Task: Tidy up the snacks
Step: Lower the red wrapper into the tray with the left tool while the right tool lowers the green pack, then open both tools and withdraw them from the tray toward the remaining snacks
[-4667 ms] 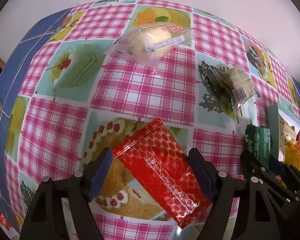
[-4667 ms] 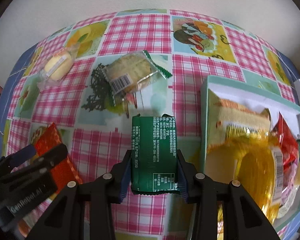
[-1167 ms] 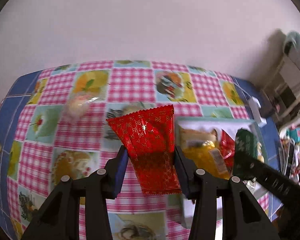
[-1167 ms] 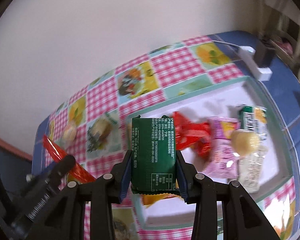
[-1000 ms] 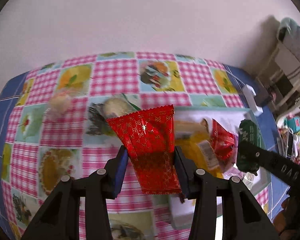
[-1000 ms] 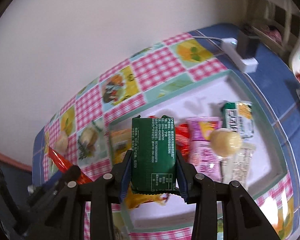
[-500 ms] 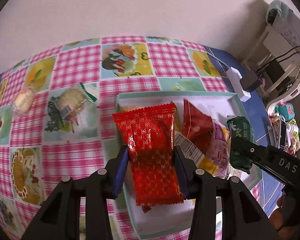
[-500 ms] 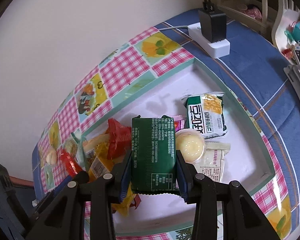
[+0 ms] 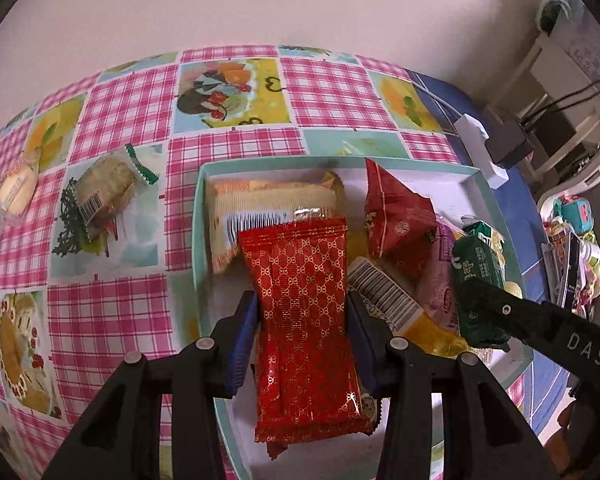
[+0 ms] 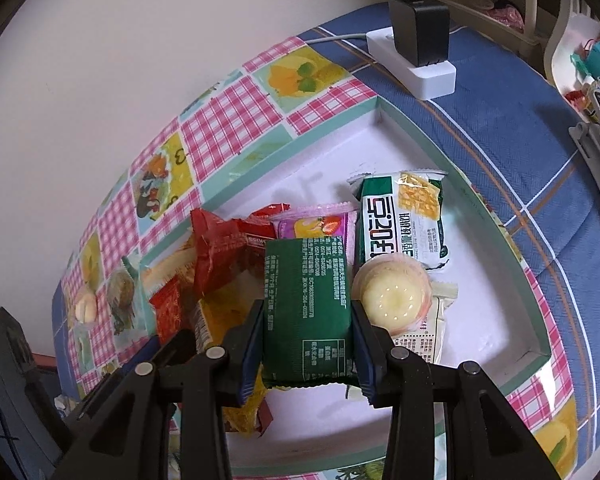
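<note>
Your left gripper (image 9: 302, 328) was clamped on a red packet (image 9: 306, 320) patterned in gold, held over the near left part of the box (image 9: 198, 248). Your right gripper (image 10: 306, 340) was clamped on a dark green packet (image 10: 306, 308) with white print, held above the middle of the same box.

The box, shallow and white inside with a pale green rim, already held a yellow wrapper (image 9: 432, 332), a pudding cup (image 10: 392, 298), a pink packet (image 10: 320, 226), a green-and-white cracker packet (image 10: 402, 218), a red pouch (image 9: 396, 220) and an orange-edged biscuit pack (image 9: 268, 204).

Beyond the box, on the checked tablecloth (image 9: 228, 152), lay a clear-wrapped cookie (image 9: 104, 188) and, further left, a small wrapped bun (image 9: 16, 190). Near the far right corner sat a white power strip (image 10: 416, 62).
</note>
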Available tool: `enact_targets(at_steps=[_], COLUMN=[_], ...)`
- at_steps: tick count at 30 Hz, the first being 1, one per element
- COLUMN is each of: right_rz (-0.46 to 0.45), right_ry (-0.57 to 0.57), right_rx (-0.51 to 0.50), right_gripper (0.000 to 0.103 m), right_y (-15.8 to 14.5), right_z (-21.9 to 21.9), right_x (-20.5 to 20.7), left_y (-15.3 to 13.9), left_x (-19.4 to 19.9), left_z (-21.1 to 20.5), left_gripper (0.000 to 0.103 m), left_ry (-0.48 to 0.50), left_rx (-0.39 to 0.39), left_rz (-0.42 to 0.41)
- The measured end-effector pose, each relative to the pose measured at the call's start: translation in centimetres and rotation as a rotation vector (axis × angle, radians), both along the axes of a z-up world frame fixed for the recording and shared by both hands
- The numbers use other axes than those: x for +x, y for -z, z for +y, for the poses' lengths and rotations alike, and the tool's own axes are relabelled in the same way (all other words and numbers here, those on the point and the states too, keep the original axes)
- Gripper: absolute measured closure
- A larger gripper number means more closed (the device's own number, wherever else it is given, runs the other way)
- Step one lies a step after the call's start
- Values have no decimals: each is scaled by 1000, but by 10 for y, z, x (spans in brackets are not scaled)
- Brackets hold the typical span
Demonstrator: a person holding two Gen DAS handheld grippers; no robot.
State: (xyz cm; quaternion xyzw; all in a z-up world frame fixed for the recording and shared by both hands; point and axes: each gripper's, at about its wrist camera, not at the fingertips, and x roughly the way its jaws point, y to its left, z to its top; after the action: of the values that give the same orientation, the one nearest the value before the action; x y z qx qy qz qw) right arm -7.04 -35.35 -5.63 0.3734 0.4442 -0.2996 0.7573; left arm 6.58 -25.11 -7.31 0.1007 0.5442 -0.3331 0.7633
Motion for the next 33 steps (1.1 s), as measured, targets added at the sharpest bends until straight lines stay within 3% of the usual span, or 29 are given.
enact_targets(at_steps=[4, 9, 16, 24, 28, 33], right_rz=[16, 15, 11, 33, 39, 48], right_ry=[-11, -24, -44, -62, -75, -91], right_rx=[-25, -52, -84, -119, -133, -144], right_gripper=[61, 59, 54, 53, 37, 31], right_y=[-3, -11, -22, -29, -28, -26], right_z=[2, 5, 11, 18, 21, 24], right_x=[2, 3, 4, 7, 10, 14], left_y=[-2, -18, -36, -33, -28, -27], left_x=[6, 4, 4, 15, 23, 32], left_z=[5, 11, 26, 53, 66, 83], left_gripper=[57, 55, 44, 33, 24, 20], left_ry=[-21, -30, -75, -178, -231, -302], left_rx=[-17, -17, -16, 17, 63, 97], left_rz=[41, 21, -11, -35, -58, -98])
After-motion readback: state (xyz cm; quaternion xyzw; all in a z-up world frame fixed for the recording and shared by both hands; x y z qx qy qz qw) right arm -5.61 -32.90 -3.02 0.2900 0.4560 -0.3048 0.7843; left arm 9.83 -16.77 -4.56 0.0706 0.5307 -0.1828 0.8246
